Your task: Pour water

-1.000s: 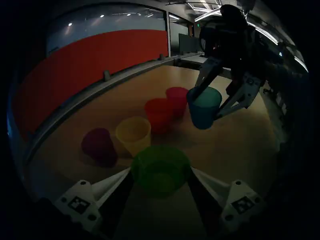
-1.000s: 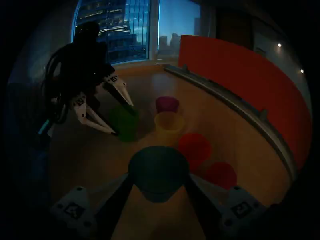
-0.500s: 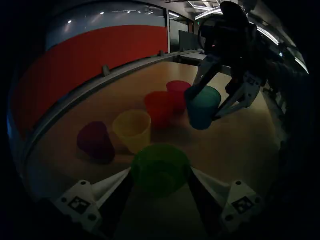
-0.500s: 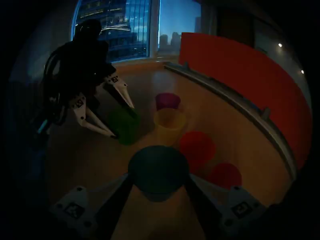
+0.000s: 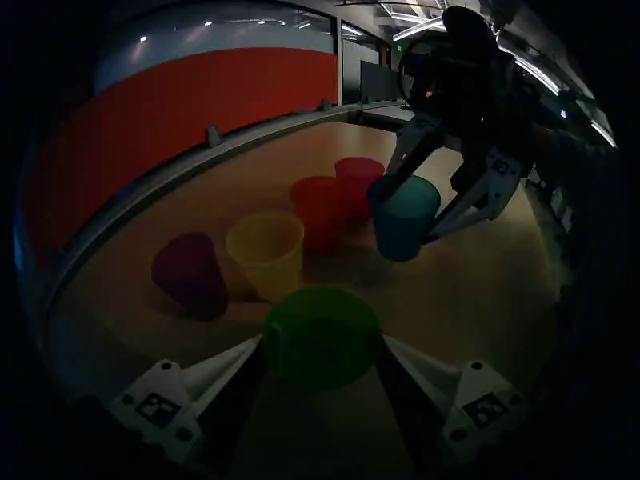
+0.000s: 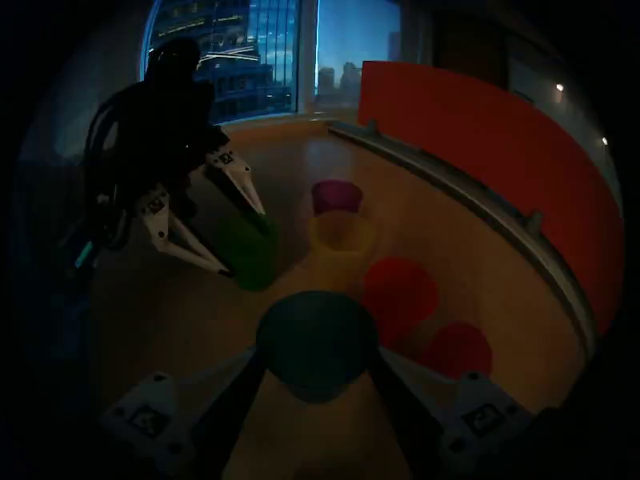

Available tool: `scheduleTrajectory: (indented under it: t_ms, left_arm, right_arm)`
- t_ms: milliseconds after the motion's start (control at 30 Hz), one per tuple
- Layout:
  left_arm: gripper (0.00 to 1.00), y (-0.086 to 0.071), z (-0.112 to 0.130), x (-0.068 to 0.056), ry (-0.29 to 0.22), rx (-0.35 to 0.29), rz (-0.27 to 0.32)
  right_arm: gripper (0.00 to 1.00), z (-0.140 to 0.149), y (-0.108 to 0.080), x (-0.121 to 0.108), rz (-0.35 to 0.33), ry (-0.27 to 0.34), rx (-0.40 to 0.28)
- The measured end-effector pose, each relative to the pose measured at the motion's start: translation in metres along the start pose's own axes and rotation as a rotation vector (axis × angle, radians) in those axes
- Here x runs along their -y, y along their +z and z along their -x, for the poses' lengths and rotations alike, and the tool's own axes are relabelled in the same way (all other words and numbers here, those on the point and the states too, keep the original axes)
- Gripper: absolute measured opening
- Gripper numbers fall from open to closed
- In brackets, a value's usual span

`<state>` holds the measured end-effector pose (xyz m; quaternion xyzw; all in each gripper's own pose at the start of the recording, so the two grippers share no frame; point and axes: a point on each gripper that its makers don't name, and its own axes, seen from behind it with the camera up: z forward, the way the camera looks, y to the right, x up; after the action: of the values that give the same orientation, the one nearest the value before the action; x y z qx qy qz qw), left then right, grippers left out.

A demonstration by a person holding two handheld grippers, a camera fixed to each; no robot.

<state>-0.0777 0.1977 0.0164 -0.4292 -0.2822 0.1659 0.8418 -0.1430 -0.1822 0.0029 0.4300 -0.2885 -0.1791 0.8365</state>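
On the wooden table (image 5: 472,296), four cups stand in a row along a red wall (image 5: 184,104). There is a purple cup (image 5: 188,272), a yellow cup (image 5: 266,250), a red cup (image 5: 318,210) and a pink cup (image 5: 358,180). Just right of them, the right gripper (image 5: 402,214) holds a blue cup (image 5: 404,232), its jaws pinching both sides. Nearer, the left gripper (image 5: 322,346) pinches a green cup (image 5: 322,320) the same way. I cannot tell if any cup has water.

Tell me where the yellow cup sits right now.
In the left gripper view, the yellow cup stands on the table left of centre, between the purple cup and the nearer red cup.
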Motion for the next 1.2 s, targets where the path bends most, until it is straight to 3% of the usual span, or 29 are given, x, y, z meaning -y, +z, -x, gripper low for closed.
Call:
scheduleTrajectory:
  t_ms: [767,1200]
  left_arm:
    - [0.91,-0.007,0.014,0.001,-0.023,0.03,-0.001]
    - [0.94,-0.02,0.028,0.003,-0.046,0.032,-0.02]
  right_arm:
    - [0.96,-0.003,0.011,0.004,0.009,-0.008,-0.01]
    - [0.96,0.005,0.023,0.014,-0.007,0.017,-0.008]
